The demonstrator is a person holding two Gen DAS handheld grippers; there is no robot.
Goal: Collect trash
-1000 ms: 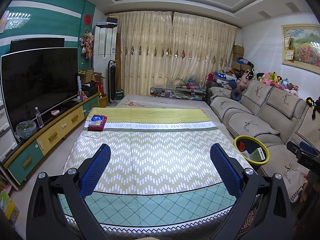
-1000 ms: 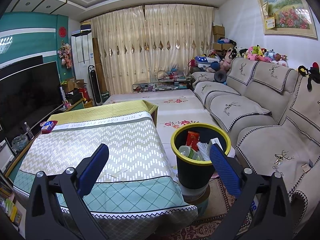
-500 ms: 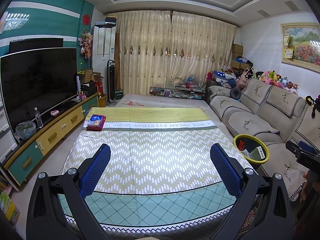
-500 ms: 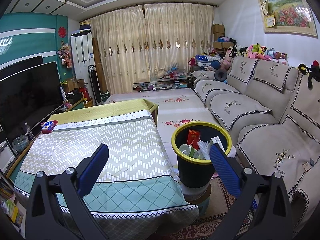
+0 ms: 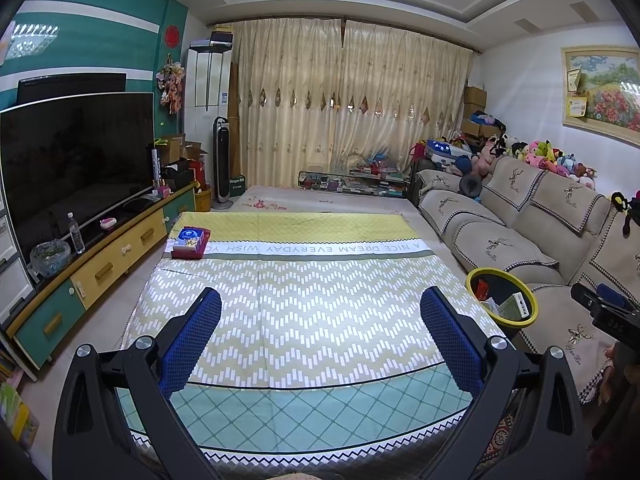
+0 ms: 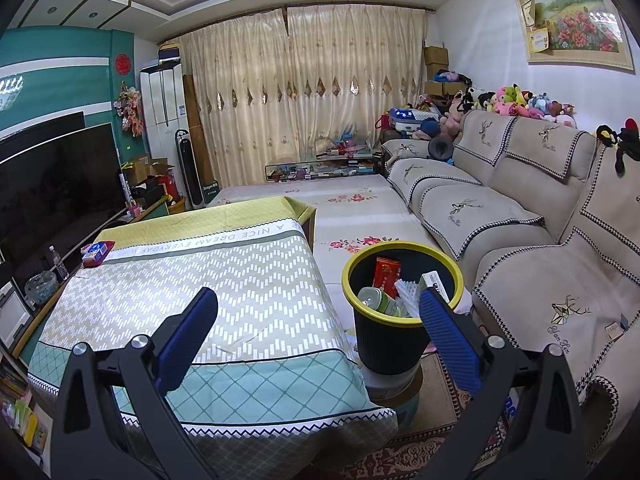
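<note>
Yellow-rimmed bin (image 6: 402,304) holds the trash; left gripper (image 5: 320,312) and right gripper (image 6: 318,312) gape empty; beyond the bin, only a tissue pack (image 5: 191,243), seemingly, remains; retract clear.

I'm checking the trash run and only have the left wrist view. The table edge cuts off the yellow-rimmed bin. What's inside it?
Observer: The right wrist view looks down into the bin. A green can lies at the front, hidden from you.
Operator: What is the bin standing on?
Observer: A pale round stand lifts it off the floor.
Operator: Is the right gripper carrying anything?
Observer: No, the right gripper is open and empty.
</note>
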